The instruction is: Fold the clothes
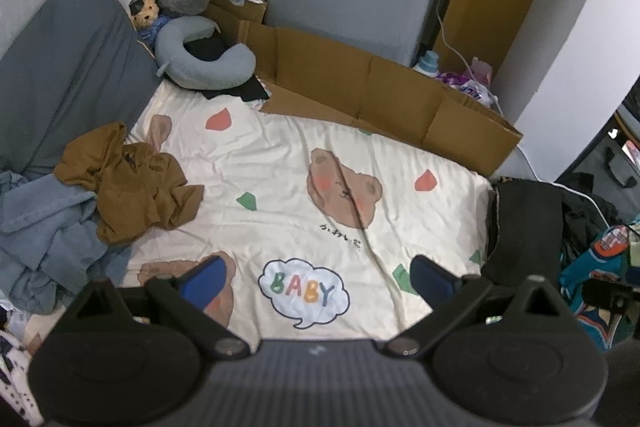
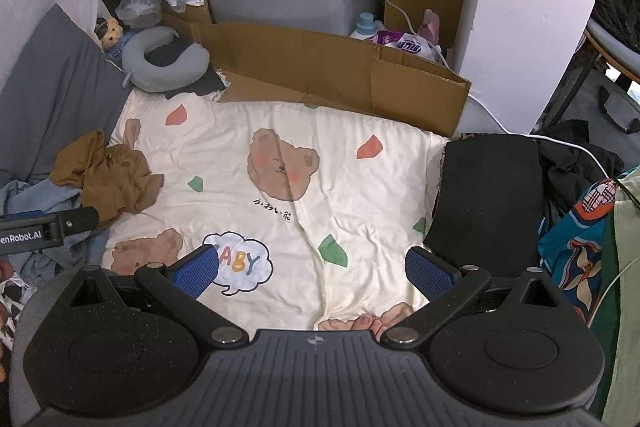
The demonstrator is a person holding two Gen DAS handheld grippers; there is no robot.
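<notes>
Both grippers hover above the bed with nothing in them. The left gripper (image 1: 316, 277) has its jaws spread wide over the cream bedsheet (image 1: 280, 155), and the right gripper (image 2: 314, 269) is just as wide, its blue pads (image 2: 430, 273) touching nothing. A crumpled brown garment (image 1: 132, 183) lies at the left edge of the bed, overlapping a heap of blue cloth (image 1: 44, 227). A folded black garment (image 2: 488, 199) sits on the right edge. The sheet's speech bubble (image 1: 304, 291) reads "BABY"; the left gripper's body, seen from the right wrist, reads "enRobot.AI".
</notes>
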